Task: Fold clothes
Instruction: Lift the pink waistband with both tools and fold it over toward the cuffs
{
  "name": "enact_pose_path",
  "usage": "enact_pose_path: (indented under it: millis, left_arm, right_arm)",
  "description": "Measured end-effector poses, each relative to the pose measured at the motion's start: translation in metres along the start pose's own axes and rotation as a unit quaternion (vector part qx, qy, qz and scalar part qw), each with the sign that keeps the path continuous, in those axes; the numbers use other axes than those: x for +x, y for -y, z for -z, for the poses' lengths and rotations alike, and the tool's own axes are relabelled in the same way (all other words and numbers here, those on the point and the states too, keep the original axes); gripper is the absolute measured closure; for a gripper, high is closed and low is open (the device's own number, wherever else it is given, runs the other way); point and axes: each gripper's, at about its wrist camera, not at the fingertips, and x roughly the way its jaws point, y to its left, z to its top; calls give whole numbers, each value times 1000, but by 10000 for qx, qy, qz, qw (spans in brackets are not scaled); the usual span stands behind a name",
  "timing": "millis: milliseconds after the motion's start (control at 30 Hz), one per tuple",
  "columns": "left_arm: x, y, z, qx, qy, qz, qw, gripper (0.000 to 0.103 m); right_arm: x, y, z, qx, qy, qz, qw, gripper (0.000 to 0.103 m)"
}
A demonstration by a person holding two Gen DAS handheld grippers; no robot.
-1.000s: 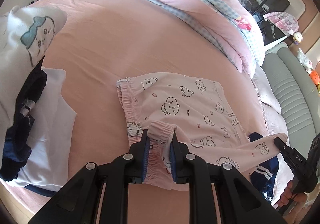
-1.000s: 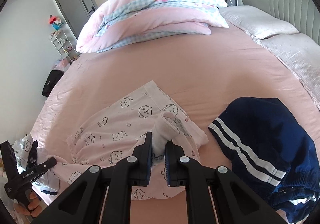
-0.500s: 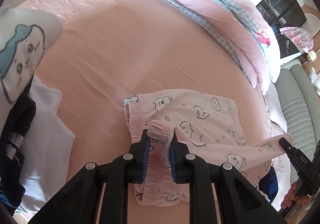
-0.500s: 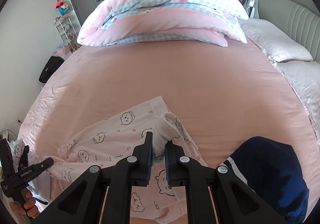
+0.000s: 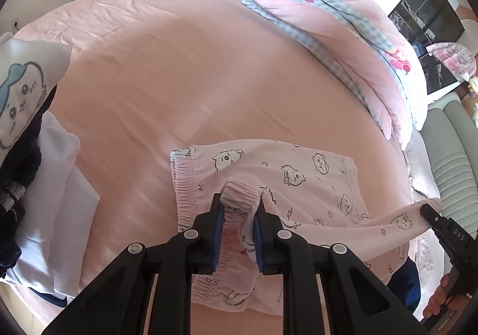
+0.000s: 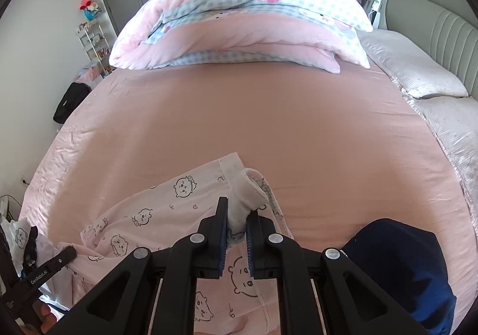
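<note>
Pink pajama shorts (image 5: 298,173) printed with little bear faces hang between my two grippers over the pink bed sheet (image 5: 179,66). My left gripper (image 5: 239,200) is shut on the elastic waistband. My right gripper (image 6: 237,209) is shut on the hem at the other end of the shorts (image 6: 167,203). The right gripper also shows at the right edge of the left wrist view (image 5: 430,212), and the left gripper shows at the lower left of the right wrist view (image 6: 68,251). The far half of the shorts lies on the sheet.
A navy garment (image 6: 403,269) with white stripes lies at the right. A pile of white and dark clothes (image 5: 35,155) lies at the left. A folded pink and checked duvet (image 6: 245,21) sits at the back. Pillows (image 6: 418,72) and a grey headboard (image 6: 433,21) stand on the right.
Both grippers have moved forward over the bed with the shorts in them. The near half of the shorts has come further over the far half.
</note>
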Motion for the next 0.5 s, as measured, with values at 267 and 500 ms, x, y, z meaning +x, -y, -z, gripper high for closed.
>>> enact_pose_path:
  millis: [267, 500]
  left_arm:
    - [16, -7, -17, -375, -129, -260, 9989, 87]
    - [33, -14, -22, -570, -344, -378, 9971, 87]
  right_arm:
    - [27, 8, -11, 185, -257, 66, 9995, 95]
    - [57, 1, -23, 82, -475, 130, 9988, 95]
